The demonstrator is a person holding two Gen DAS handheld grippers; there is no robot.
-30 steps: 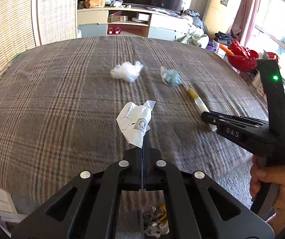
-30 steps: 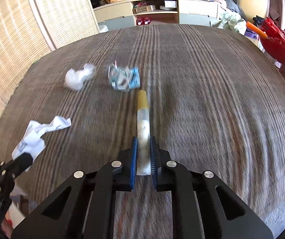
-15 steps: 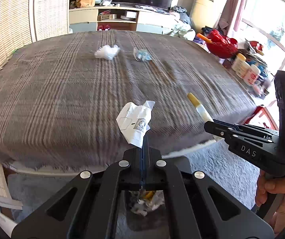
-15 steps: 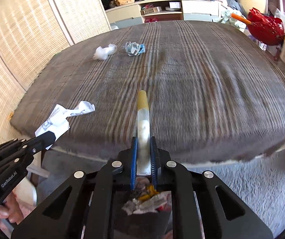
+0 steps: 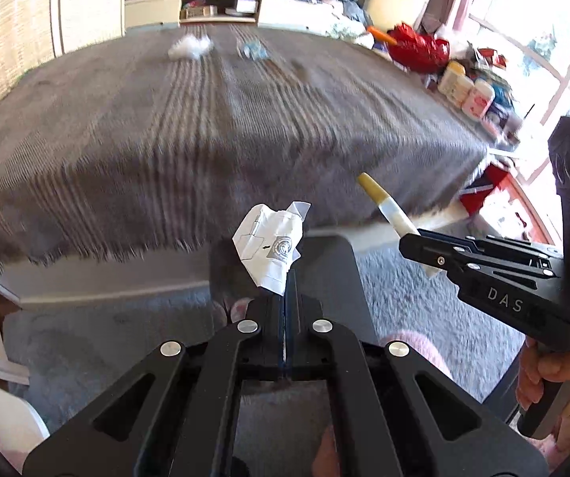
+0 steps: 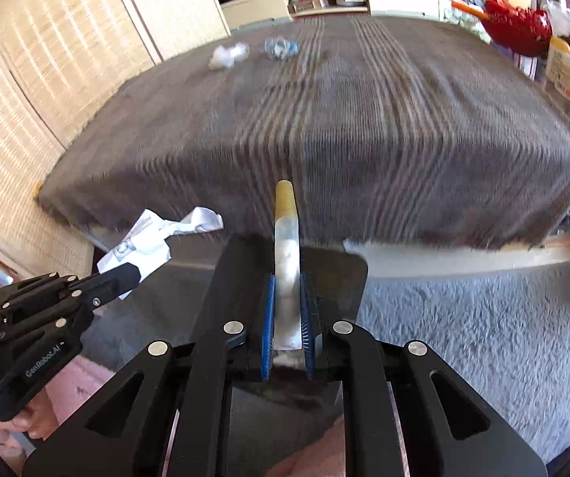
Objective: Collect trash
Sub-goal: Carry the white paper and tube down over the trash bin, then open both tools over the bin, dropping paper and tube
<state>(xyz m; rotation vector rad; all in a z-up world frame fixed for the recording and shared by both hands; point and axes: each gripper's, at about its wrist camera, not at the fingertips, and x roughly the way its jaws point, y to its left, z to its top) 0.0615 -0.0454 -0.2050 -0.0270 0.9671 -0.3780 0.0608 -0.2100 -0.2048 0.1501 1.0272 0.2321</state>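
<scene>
My left gripper (image 5: 288,278) is shut on a crumpled white paper (image 5: 272,248), held in the air off the front edge of the bed; it also shows in the right wrist view (image 6: 153,234). My right gripper (image 6: 286,282) is shut on a clear tube with a yellow cap (image 6: 286,234), seen from the side in the left wrist view (image 5: 388,208). Both hang above a dark bin (image 6: 348,274) on the floor. A white tissue wad (image 5: 189,45) and a blue-white wrapper (image 5: 252,49) lie far back on the bed.
The plaid blanket (image 5: 205,119) covers the bed ahead. Grey carpet (image 6: 483,318) lies below. A red object (image 5: 418,47) and several jars (image 5: 467,91) stand to the right of the bed. A woven screen (image 6: 46,79) stands at the left.
Both grippers have pulled back from the bed with their items and now hang beyond its front edge over the dark bin. The trash seen inside the bin earlier is out of sight.
</scene>
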